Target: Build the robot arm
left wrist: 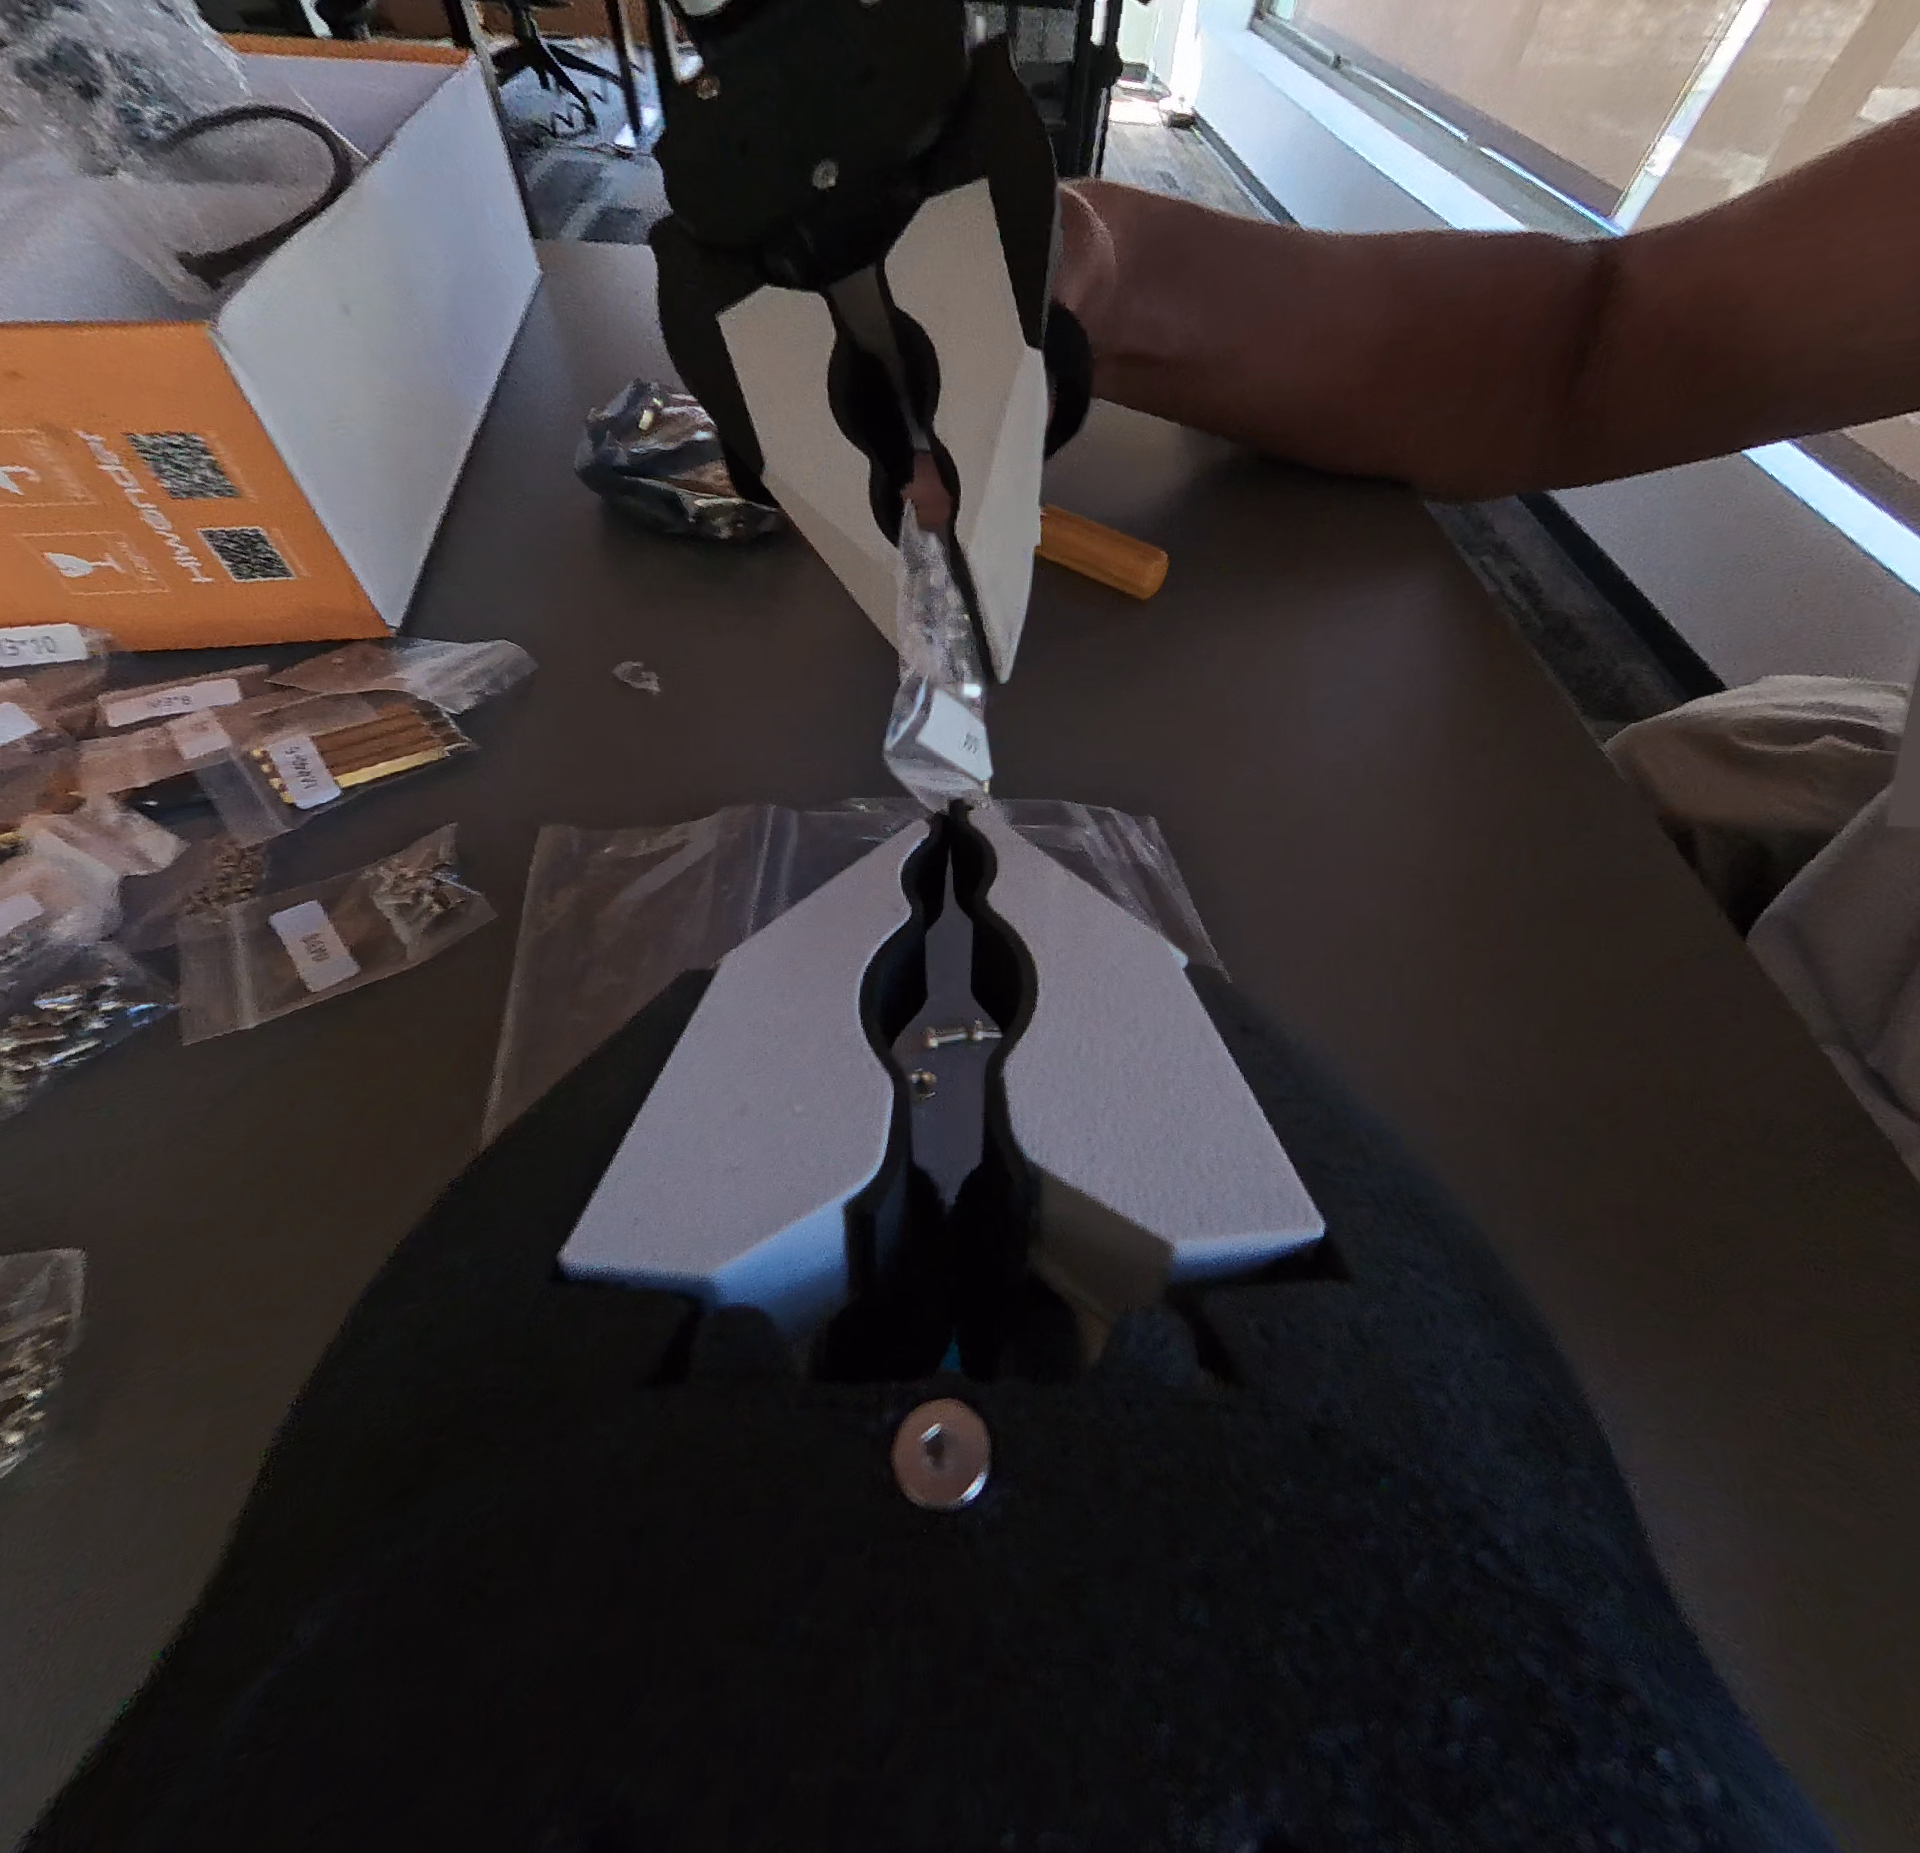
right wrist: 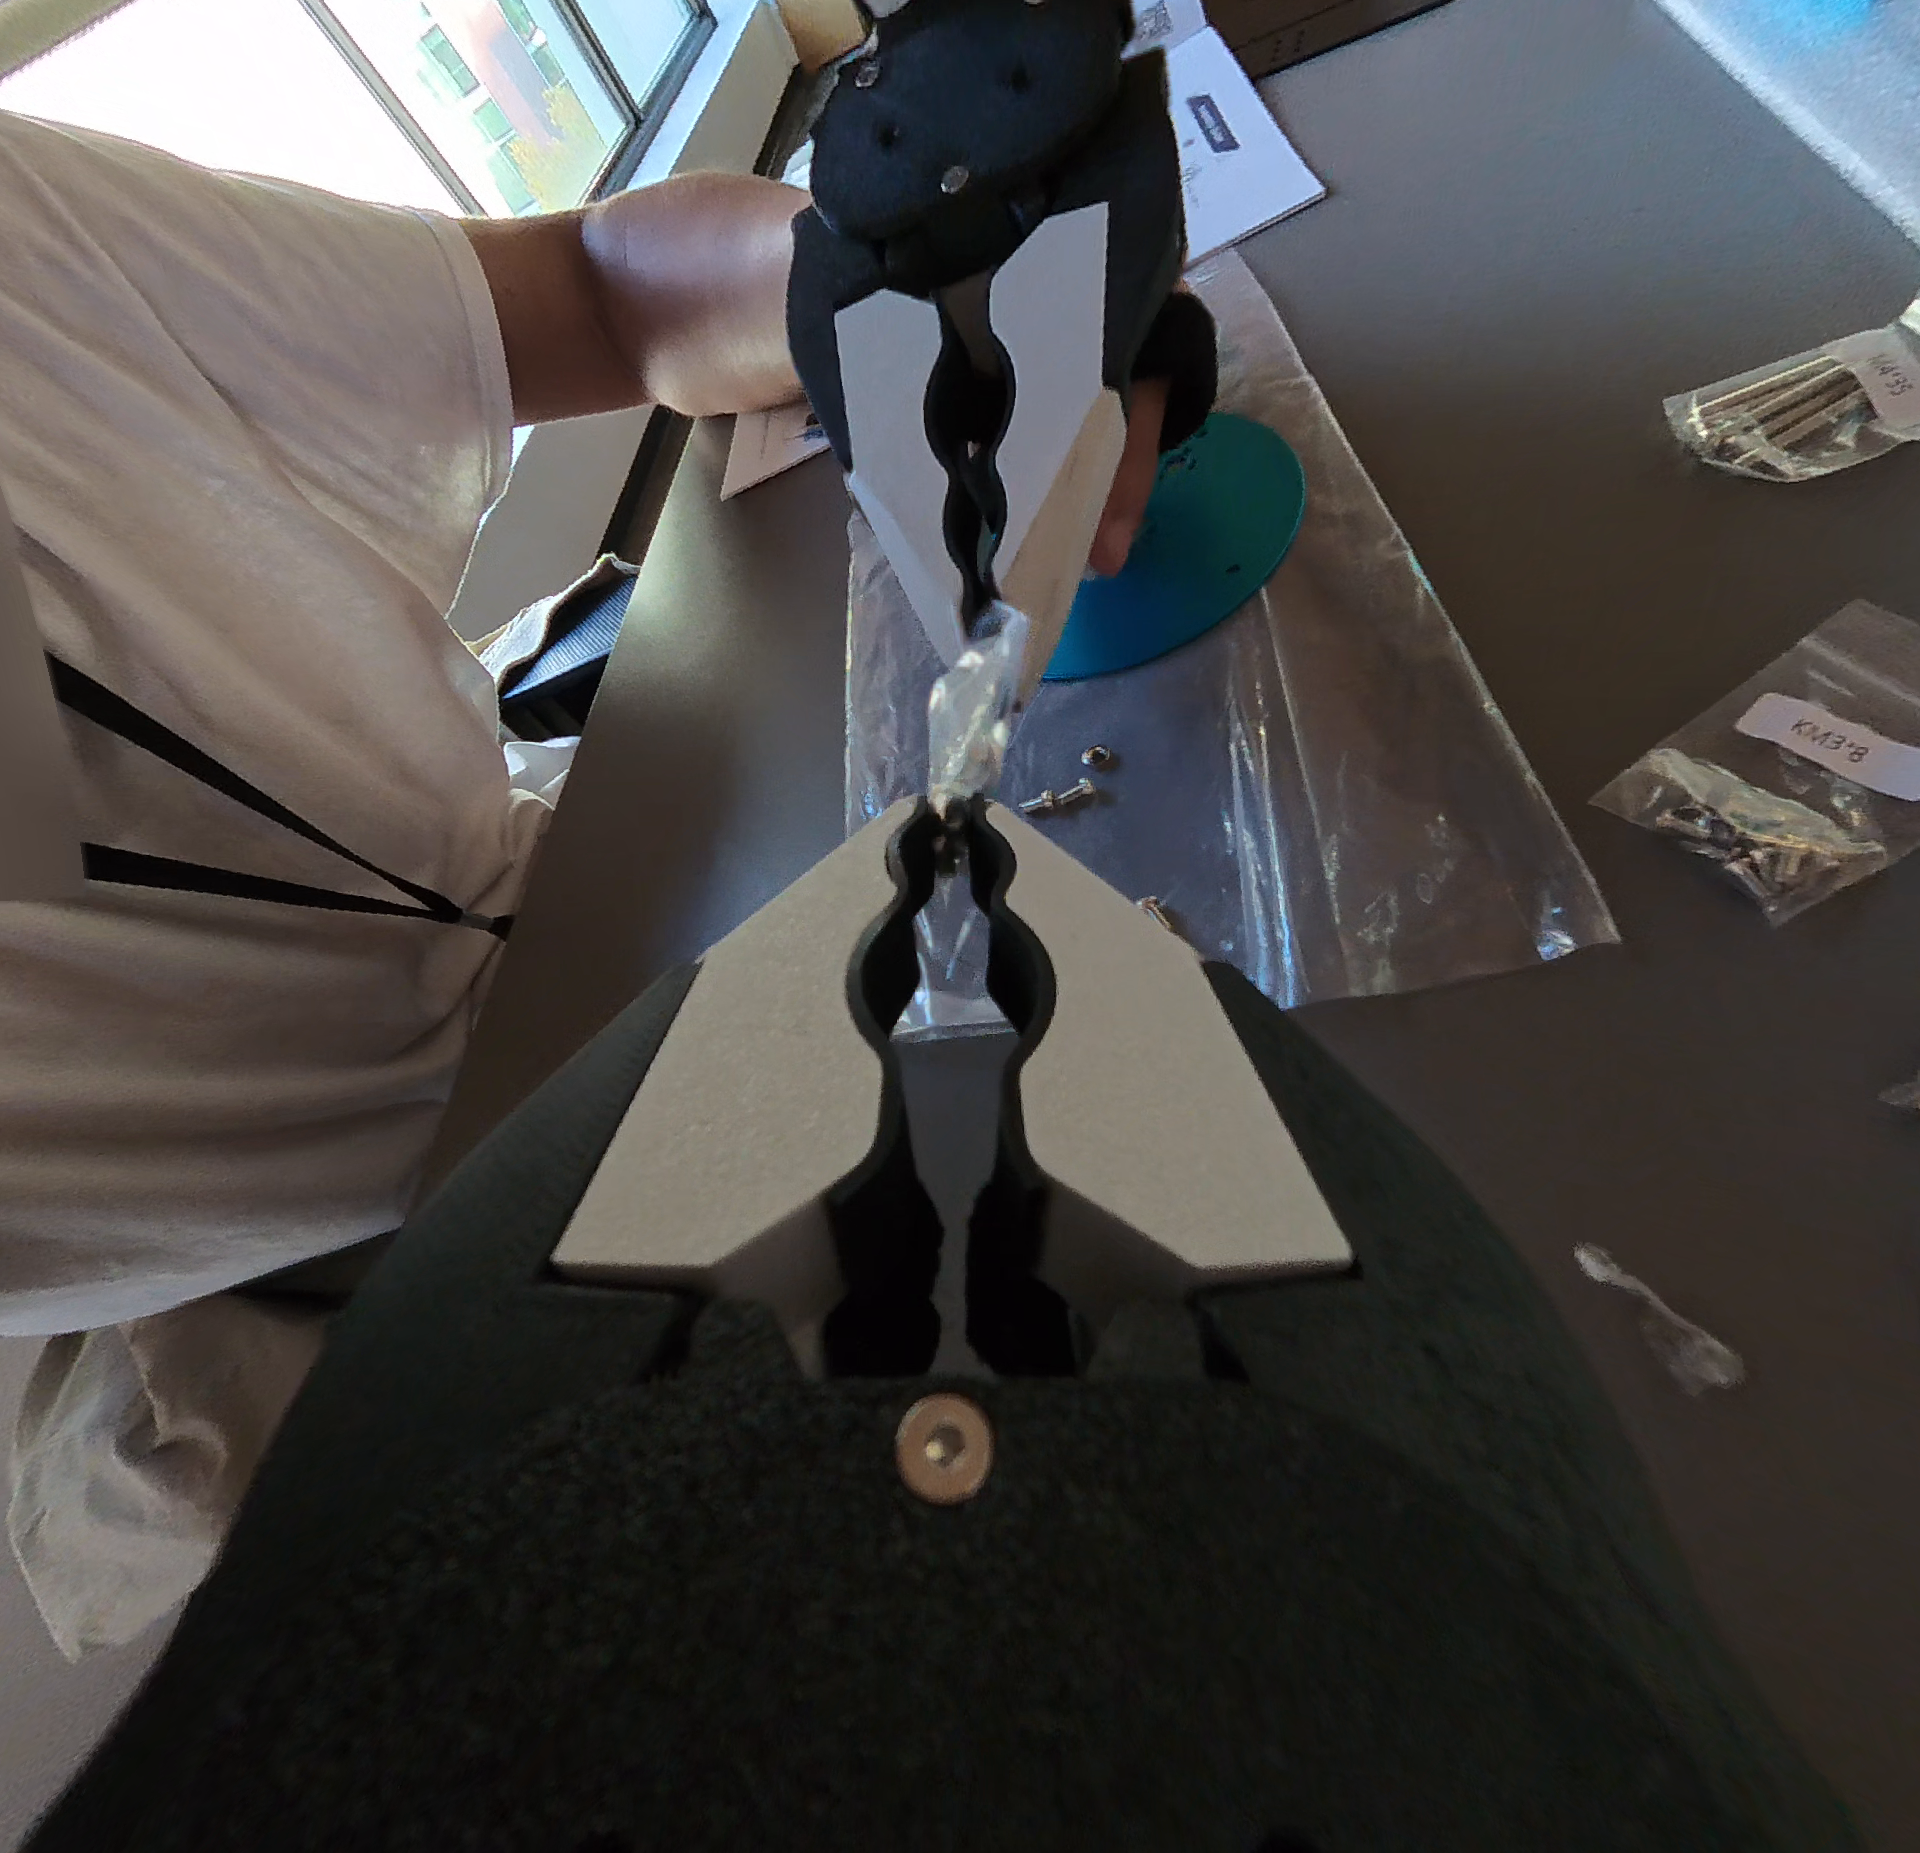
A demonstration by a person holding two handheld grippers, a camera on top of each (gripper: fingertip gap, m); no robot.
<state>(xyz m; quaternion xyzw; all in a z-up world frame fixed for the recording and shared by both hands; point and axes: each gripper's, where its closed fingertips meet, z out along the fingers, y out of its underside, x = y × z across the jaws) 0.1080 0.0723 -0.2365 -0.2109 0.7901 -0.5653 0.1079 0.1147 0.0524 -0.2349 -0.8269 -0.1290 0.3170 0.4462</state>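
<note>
Pinching one white-labelled clear bag [left wrist: 940, 733] between left tongs [left wrist: 954, 816] and right tongs [right wrist: 951, 816].

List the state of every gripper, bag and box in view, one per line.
left hand-held gripper: shut on small clear bag
right hand-held gripper: shut on small clear bag
small clear bag: crumpled, stretched between both
large clear bag: flat on table, loose screws on it
orange-and-white box: open

Printed labels on small bags [right wrist: 1829, 738], orange box [left wrist: 156, 494], tongs.
</note>
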